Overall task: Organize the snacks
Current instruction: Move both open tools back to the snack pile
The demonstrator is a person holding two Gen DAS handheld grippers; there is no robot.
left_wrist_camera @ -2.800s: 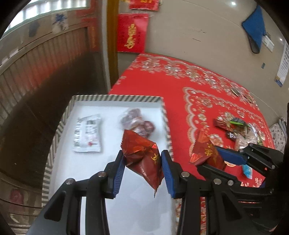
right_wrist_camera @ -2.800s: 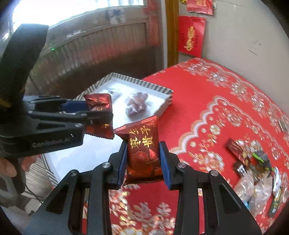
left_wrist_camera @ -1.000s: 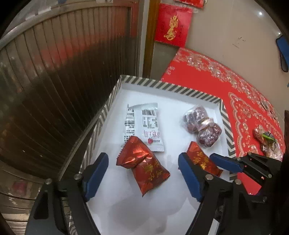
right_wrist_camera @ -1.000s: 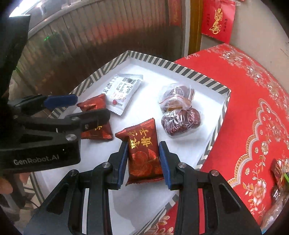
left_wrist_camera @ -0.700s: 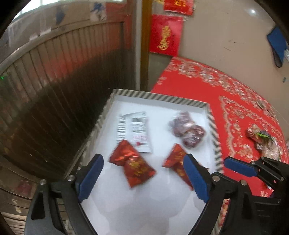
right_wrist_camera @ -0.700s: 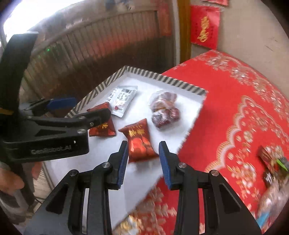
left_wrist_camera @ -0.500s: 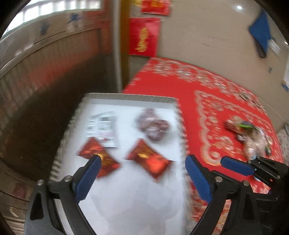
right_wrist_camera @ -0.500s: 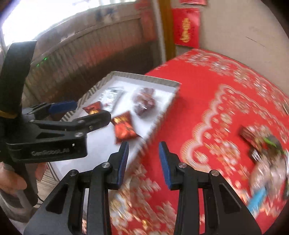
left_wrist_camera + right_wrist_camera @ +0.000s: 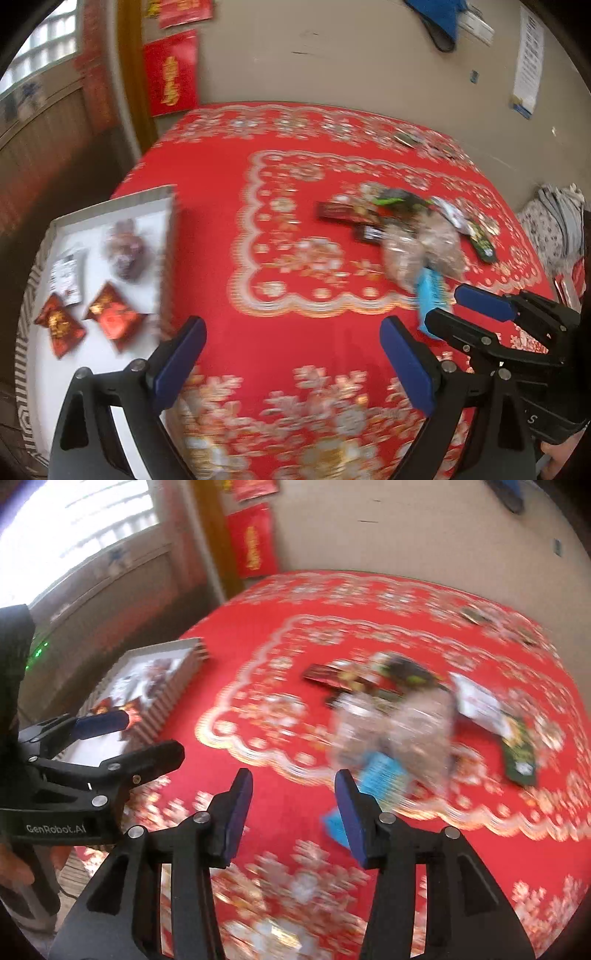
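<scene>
Snack pile (image 9: 413,236): a loose heap of small wrapped packets near the middle of the red patterned cloth (image 9: 295,177) that covers the surface, well apart from the tray (image 9: 110,206) at the cloth's left edge. Motion blur softens all detail.

Contents, as far as can be told:
- Clear crinkled bags (image 9: 395,731), bulky, contents pale; likely light, soft and slippery. Best taken by a gathered corner or seam, not across the belly.
- Blue packet (image 9: 380,775), flat, at the near edge of the heap, lying just ahead of the right tongs. Thin film, probably light and bendable; a pinch across its short width looks easiest.
- Dark flat bars (image 9: 340,212) and a green-printed dark sachet (image 9: 521,753): stiffer, slim, low on the cloth; they would need the pads brought right down beside the edges.
- White packet (image 9: 476,698), flat, matte.

Already in the tray: two red foil packets (image 9: 110,317), glossy and pillow-shaped, one white packet and a clear bag of dark round pieces. Tray floor white, smooth; wall striped.

Left tongs (image 9: 291,354): spread wide, nothing between the blue pads, hanging over bare cloth.
Right tongs (image 9: 291,805): jaws opening, empty, about half spread, aimed toward the blue packet.

Foil and film are judged prone to slipping from smooth pads; a firm, centred pinch is advised.
</scene>
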